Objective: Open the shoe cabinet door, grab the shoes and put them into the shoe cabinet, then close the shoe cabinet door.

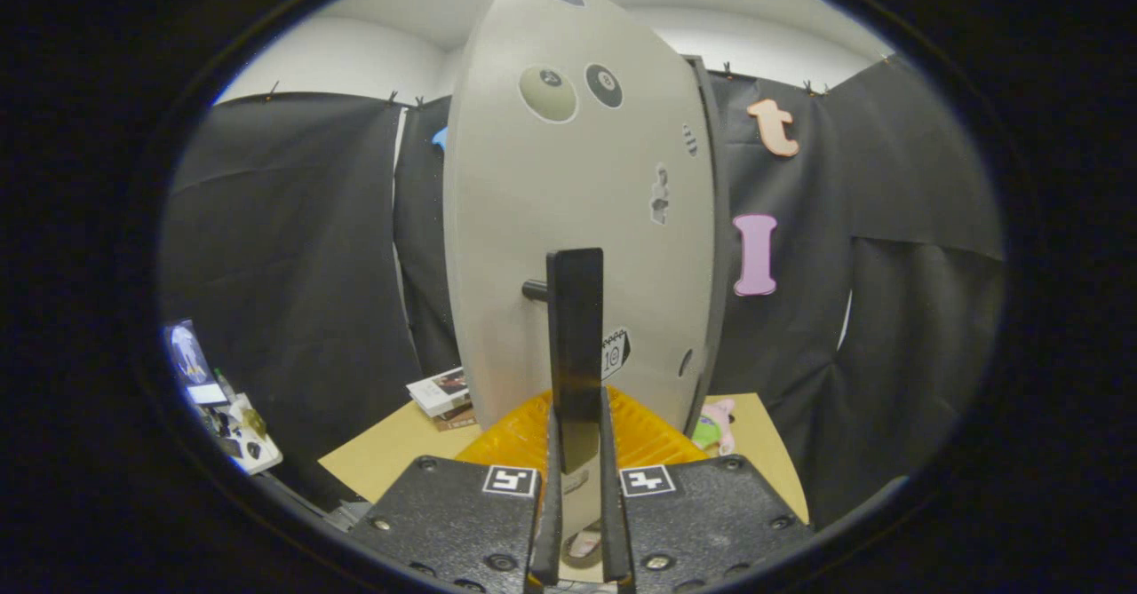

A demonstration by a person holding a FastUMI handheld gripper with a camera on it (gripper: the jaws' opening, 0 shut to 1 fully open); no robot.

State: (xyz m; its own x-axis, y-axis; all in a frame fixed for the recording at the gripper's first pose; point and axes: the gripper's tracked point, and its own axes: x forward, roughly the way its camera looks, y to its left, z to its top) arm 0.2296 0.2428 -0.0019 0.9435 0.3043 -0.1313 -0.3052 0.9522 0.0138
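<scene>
Your hand-held gripper (577, 487) sat closest to the lens, its two fingers drawn nearly together and clamped on the dark flat handle (575, 345) of the shoe cabinet door (568, 212). Both fingers pressed on the handle's lower end, one on each side, so the grip was closed on it rather than loose. From the fingers the handle ran straight up toward 12 o'clock, standing off the door on a short dark peg at about 11 o'clock. You had the pale door directly ahead, rising tall beyond the fingers, with round and small stickers (548, 92) scattered over its face. An orange ribbed piece (644, 430) lay just ahead of the fingers, at the door's foot. Under it spread the tan surface (391, 456). At 10 o'clock from the fingers a small stack of books (441, 394) rested on that surface; at 2 o'clock a pink and green soft toy (713, 425) lay beside the door's edge.
</scene>
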